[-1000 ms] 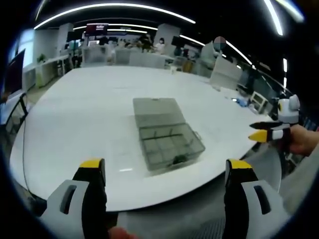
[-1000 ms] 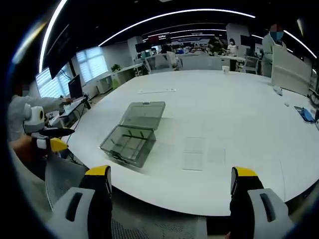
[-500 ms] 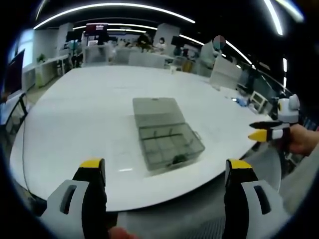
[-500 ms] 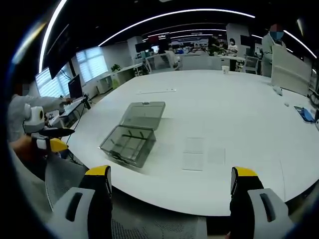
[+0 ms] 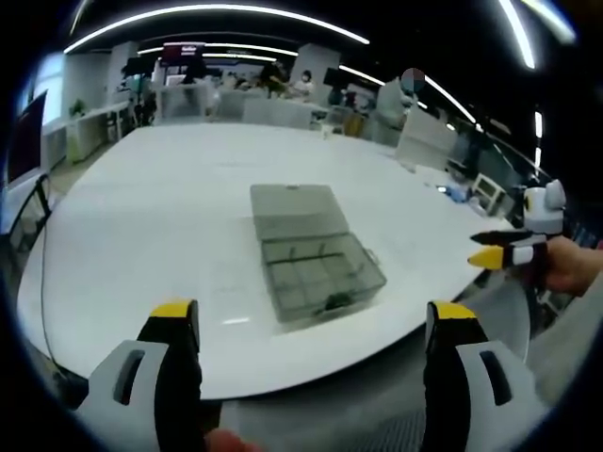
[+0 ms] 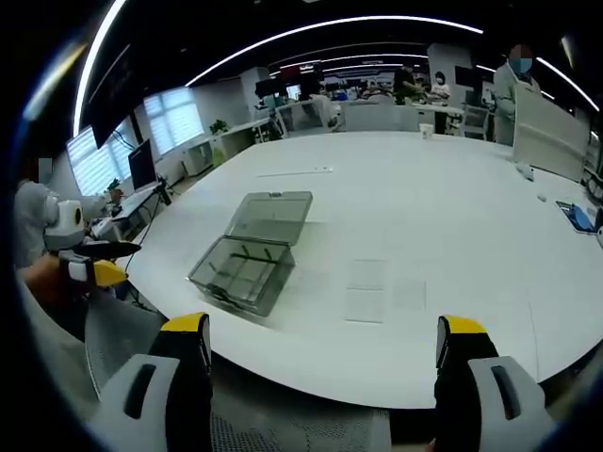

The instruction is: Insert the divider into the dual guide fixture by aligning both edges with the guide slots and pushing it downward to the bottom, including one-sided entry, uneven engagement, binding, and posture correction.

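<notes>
A: Where is the fixture seen, and how is it laid?

B: A clear compartment box (image 5: pixel 316 252) is seen on the large white table (image 5: pixel 170 207), near the table's near edge. Its lid (image 5: pixel 292 211) is thrown open and lies flat on the far side, so the long axis of box and lid together runs from near to far, slanted slightly to the right at the near end. In the right gripper view the same box (image 6: pixel 243 273) is seen from the other side, with the lid (image 6: pixel 274 217) lying up and to the right of the tray.

A: Is the divider made out?

B: Thin partitions are visible inside the tray, forming small cells. A small dark object (image 5: pixel 337 301) sits in a near cell; what it is cannot be told.

A: How are the grippers held?

B: The left gripper (image 5: pixel 316 325) is held off the table's near edge, its yellow-tipped jaws spread wide with nothing between them. The right gripper (image 6: pixel 325 339) is held likewise, jaws wide apart and nothing touched. In the left gripper view the right gripper (image 5: pixel 504 250) is seen at the right, gripped by a hand (image 5: pixel 573 266), well apart from the box.

A: Anything else on the table?

B: Faint pale sheets (image 6: pixel 366 287) lie flat just right of the box in the right gripper view.
</notes>
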Tool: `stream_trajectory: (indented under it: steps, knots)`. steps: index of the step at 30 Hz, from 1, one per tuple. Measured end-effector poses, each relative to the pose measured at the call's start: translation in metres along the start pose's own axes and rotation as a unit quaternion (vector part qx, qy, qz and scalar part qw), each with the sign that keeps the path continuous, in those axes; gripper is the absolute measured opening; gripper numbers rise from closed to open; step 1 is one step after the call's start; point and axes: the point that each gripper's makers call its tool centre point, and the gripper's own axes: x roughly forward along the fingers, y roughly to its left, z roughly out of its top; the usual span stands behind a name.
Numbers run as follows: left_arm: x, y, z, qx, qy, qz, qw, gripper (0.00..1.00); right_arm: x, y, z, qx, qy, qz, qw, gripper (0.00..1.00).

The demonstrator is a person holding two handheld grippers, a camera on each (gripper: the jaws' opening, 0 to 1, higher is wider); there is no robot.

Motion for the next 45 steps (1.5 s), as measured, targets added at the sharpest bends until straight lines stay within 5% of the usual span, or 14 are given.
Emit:
stream_trajectory:
  steps: [45]
  knots:
    - [-0.0003,-0.0015,0.0033,-0.013,-0.002,-0.013,0.9998,0.97,0.0086,0.0036,0.0026,-0.017,0.023,0.004,0.9996,0.91]
